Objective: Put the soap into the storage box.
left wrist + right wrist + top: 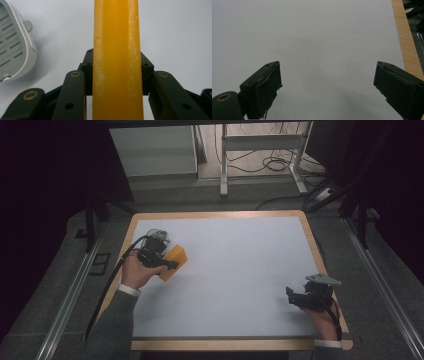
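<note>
At counter's left | left claw (167, 265) clamps sponge (117, 60), long axis along jaws | right claw (327, 87) gapes, well apart

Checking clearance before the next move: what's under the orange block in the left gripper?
Under the orange block, clamped in the left gripper, lies bare white table. A grey slotted case sits off to one side. The table directly beneath the block is hidden.

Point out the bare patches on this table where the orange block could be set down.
Bare: the white table top from the flat orange block across to the right gripper, plus the far half. Crowded: the left edge, where the left gripper clamps the block beside a grey slotted gadget.
</note>
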